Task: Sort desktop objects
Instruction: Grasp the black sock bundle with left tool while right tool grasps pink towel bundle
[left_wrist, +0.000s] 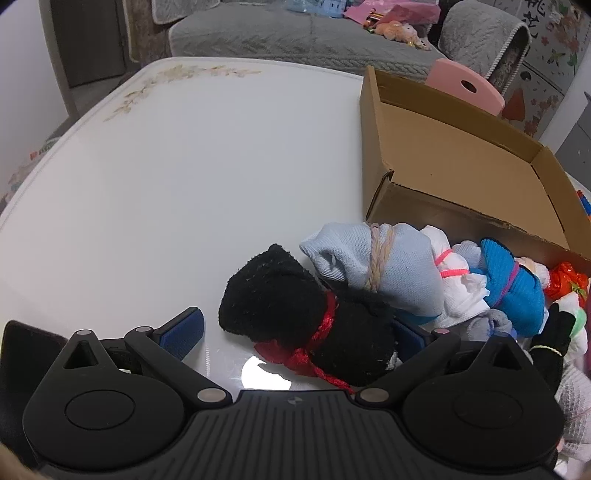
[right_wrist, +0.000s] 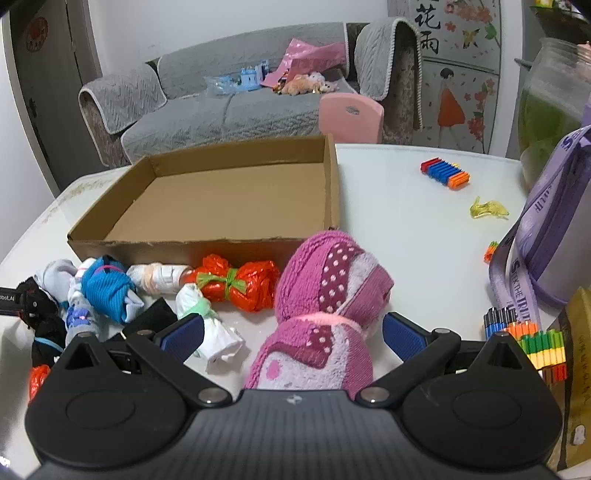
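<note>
In the left wrist view, a black fuzzy sock bundle (left_wrist: 295, 314) tied with red ribbon lies on the white table (left_wrist: 166, 184). My left gripper (left_wrist: 295, 332) is open, one finger on each side of it; the right finger is partly hidden behind the bundle. A pink dotted sock bundle (right_wrist: 325, 295) lies between the wide-apart fingers of my open right gripper (right_wrist: 293, 334). An empty, open cardboard box (right_wrist: 221, 199) (left_wrist: 461, 155) stands just beyond. Along its front wall lie a light blue bundle (left_wrist: 369, 266), a blue bundle (right_wrist: 107, 288) and an orange bundle (right_wrist: 236, 284).
On the table right of the box lie a coloured block strip (right_wrist: 445, 173) and a yellow clear piece (right_wrist: 487, 210). A container with a purple lanyard (right_wrist: 546, 229), more blocks (right_wrist: 532, 343) and a glass jar (right_wrist: 550, 110) crowd the right edge. A pink chair (right_wrist: 351, 118) stands behind the table.
</note>
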